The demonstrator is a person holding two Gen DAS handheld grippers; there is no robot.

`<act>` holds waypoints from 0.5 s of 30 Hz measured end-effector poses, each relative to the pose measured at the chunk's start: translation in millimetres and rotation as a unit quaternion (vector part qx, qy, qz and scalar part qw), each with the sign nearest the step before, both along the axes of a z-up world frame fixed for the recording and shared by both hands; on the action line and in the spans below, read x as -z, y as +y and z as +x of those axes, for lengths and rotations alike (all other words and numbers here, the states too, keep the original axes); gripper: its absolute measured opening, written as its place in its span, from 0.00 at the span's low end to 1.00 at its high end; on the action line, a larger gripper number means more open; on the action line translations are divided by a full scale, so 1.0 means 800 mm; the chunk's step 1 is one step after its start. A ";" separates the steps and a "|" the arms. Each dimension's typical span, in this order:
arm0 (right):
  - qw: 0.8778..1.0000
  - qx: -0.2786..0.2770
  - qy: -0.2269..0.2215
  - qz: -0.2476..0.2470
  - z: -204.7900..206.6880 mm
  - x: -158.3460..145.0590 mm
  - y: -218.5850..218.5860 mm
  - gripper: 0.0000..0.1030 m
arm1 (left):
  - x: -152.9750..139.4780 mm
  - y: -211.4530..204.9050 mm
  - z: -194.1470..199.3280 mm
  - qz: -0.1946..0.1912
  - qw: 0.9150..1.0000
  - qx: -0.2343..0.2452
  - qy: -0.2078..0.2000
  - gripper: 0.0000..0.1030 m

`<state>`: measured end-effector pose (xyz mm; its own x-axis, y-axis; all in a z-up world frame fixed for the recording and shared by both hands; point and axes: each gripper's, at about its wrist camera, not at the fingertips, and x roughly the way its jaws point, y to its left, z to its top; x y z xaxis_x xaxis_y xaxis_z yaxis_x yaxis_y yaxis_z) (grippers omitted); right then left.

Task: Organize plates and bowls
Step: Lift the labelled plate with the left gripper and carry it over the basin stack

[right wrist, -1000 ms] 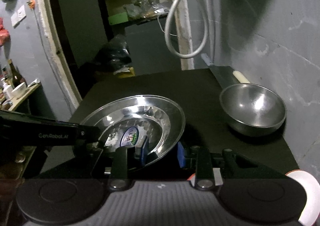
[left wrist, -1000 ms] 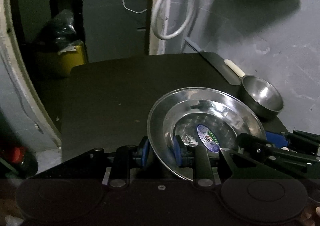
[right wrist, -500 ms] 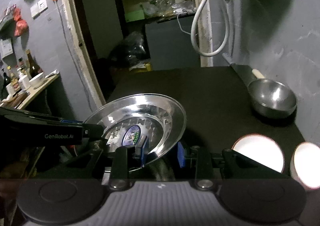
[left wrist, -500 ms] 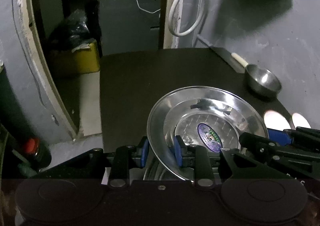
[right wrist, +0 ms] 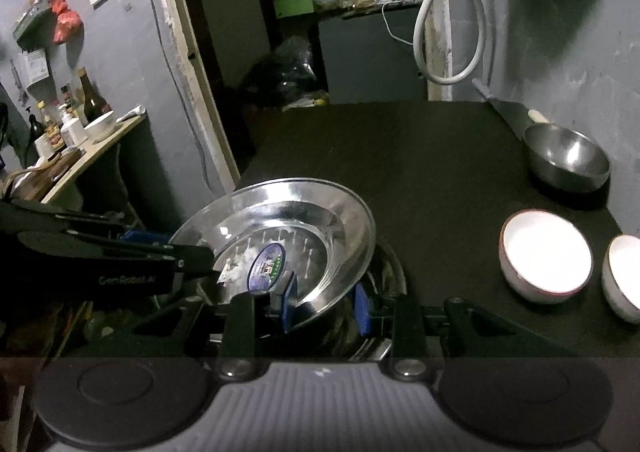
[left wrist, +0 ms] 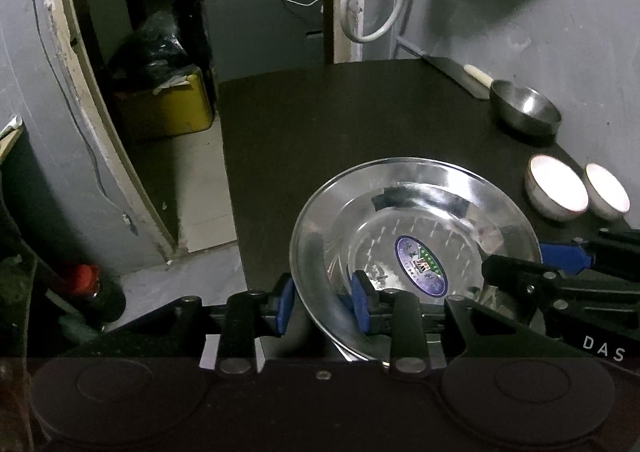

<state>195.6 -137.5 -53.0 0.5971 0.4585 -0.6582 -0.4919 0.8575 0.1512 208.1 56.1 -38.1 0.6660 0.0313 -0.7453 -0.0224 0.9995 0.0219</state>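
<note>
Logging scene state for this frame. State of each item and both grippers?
steel plate: empty, tilted, rim between the fingers of both grippers, lifted over another steel dish
left gripper: opening, plate rim between its fingers
right gripper: straddling plate rim
steel bowl: upright, empty, on table
two white bowls: upright, empty, side by side

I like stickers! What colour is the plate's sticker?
The sticker is blue-purple with green; left wrist view.

Shiny steel plate with oval sticker, tilted above the table; steel bowl far right.
</note>
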 end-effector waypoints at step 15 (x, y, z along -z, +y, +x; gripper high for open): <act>1.000 0.011 0.019 -0.016 -0.004 0.007 -0.003 0.33 | 0.017 -0.022 0.000 0.035 0.999 0.023 0.023 0.35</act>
